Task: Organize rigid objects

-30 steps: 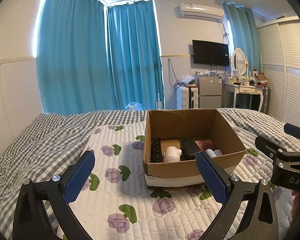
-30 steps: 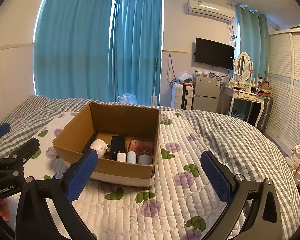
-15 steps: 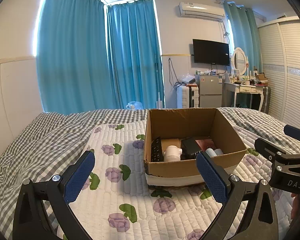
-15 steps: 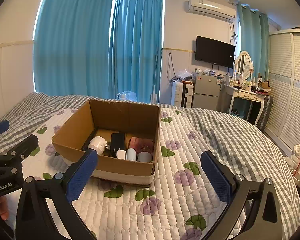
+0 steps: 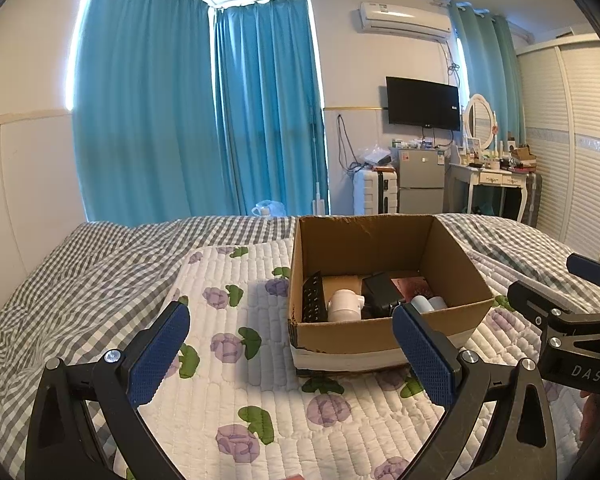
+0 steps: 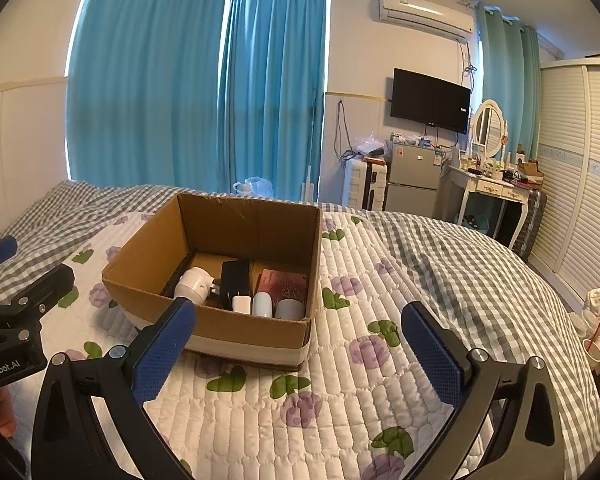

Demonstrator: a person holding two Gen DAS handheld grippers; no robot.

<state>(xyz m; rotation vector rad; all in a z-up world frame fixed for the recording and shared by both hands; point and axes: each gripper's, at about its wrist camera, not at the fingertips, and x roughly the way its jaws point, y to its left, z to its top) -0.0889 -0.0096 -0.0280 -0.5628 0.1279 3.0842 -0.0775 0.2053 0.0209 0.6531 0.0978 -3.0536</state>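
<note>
In the left wrist view, the left gripper (image 5: 290, 354) fills the bottom of the frame with its blue-padded fingers (image 5: 160, 354) spread wide and nothing between them. Right of centre, an open cardboard box (image 5: 380, 336) sits on a white quilt (image 5: 236, 380) printed with purple flowers. Inside the box, from left to right, are a black perforated piece (image 5: 314, 300), a white cylindrical object (image 5: 344, 306), a black block (image 5: 380, 292) and a reddish flat item (image 5: 414, 285). The other gripper's black frame shows at the right edge.

In the right wrist view, the right gripper (image 6: 298, 354) spans the bottom of the frame, its jaws likewise wide apart and holding nothing. The box (image 6: 244, 330) lies left of centre on the quilt (image 6: 340, 400). The white cylinder (image 6: 194, 285), black block (image 6: 235, 280) and reddish flat item (image 6: 286, 285) sit within it, with three small pale containers (image 6: 262, 304) lined along the near wall. A grey checked blanket (image 6: 460, 264) covers the bed on the right side of the frame.
</note>
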